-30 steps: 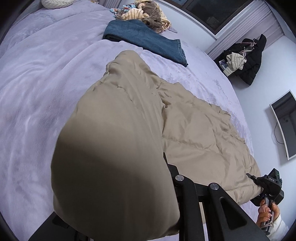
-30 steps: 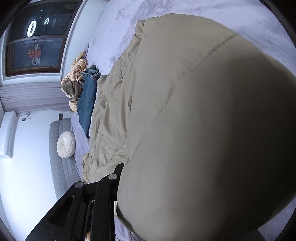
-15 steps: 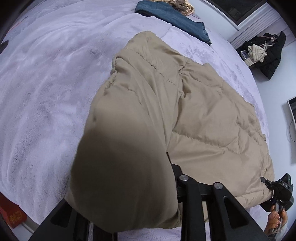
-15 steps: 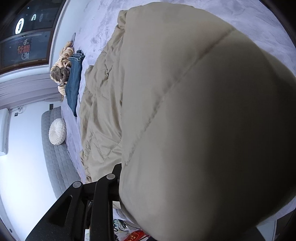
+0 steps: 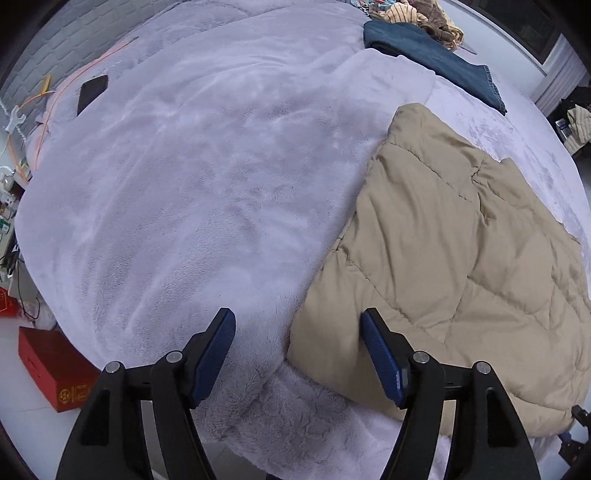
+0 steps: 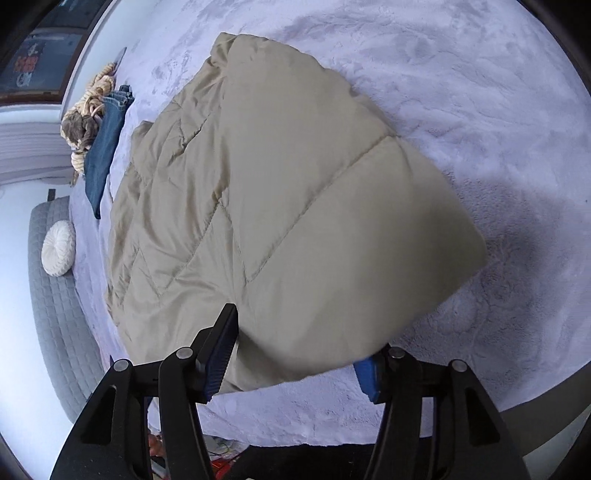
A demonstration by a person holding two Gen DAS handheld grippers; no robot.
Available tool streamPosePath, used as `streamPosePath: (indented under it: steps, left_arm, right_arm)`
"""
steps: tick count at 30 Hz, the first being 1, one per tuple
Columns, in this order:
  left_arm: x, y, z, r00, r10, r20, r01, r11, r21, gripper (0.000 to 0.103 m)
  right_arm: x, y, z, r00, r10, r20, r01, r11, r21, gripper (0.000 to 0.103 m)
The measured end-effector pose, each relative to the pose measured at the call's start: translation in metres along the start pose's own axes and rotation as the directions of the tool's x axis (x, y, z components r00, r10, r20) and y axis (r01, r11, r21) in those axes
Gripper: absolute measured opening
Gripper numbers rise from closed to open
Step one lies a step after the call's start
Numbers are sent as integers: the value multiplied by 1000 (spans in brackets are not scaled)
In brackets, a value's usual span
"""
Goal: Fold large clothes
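A large beige quilted coat point(image 5: 461, 258) lies on the lilac bed cover point(image 5: 192, 177), at the right in the left wrist view. My left gripper point(image 5: 297, 347) is open and empty just above the coat's near left corner. In the right wrist view the coat point(image 6: 258, 206) fills the middle. Its near edge hangs loose between the spread fingers of my right gripper point(image 6: 299, 350), which is open; the coat hides most of the right finger point(image 6: 367, 376).
Folded blue jeans point(image 5: 436, 55) and a heap of brown knitwear point(image 5: 417, 14) lie at the far side of the bed. A black phone point(image 5: 92, 94) lies at the left. A red box point(image 5: 55, 369) stands on the floor. A round white cushion point(image 6: 57, 247) rests on a grey headboard.
Both grippers have opened and let go of the coat. The coat's near edge has dropped towards the bed cover and no longer covers the cameras. The left gripper has shifted left.
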State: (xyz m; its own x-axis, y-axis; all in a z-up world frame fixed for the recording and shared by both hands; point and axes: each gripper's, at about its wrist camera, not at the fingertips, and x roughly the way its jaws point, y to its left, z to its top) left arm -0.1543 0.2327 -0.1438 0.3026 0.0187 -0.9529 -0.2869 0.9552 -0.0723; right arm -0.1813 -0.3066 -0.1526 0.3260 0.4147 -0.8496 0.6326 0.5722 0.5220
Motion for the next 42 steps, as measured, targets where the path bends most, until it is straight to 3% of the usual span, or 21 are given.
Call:
streamPosePath:
  steps: [9, 15, 17, 19, 24, 30, 34, 35, 38, 42]
  left_arm:
    - [-41, -40, -17, 998, -61, 8, 60, 996, 65, 72]
    - [-56, -63, -28, 995, -98, -35, 102, 986, 135, 72]
    - [-57, -66, -26, 994, -107, -38, 111, 982, 153, 103]
    - [-60, -69, -24, 993, -115, -20, 117, 978, 174, 103]
    - [-54, -67, -6, 989, -135, -53, 144, 961, 234, 103]
    - [-39, -59, 15, 986, -138, -91, 157, 950, 271, 103]
    - [-28, -56, 25, 983, -142, -114, 169, 945, 281, 103]
    - [-26, -55, 27, 982, -145, -120, 173, 944, 281, 103]
    - [-18, -54, 33, 979, -149, -136, 182, 941, 285, 103]
    - [-9, -54, 37, 975, -160, -155, 200, 936, 290, 103]
  right_arm:
    - [-32, 3, -30, 994, 99, -37, -104, 983, -150, 61]
    - [-37, 22, -49, 996, 64, -57, -75, 973, -219, 61]
    - [-37, 30, -53, 996, 59, -60, -71, 970, -233, 62]
    - [-31, 41, -57, 997, 57, -55, -69, 965, -254, 66]
    - [-10, 69, -68, 997, 44, -60, -58, 962, -265, 68]
    - [16, 112, -81, 999, 4, -39, -16, 952, -304, 81]
    - [28, 135, -85, 999, -21, -26, 11, 948, -318, 83]
    - [32, 139, -86, 999, -31, -27, 21, 947, -320, 85]
    - [39, 150, -90, 999, -46, -17, 38, 945, -324, 103]
    - [47, 160, -92, 998, -69, 0, 65, 939, -337, 103]
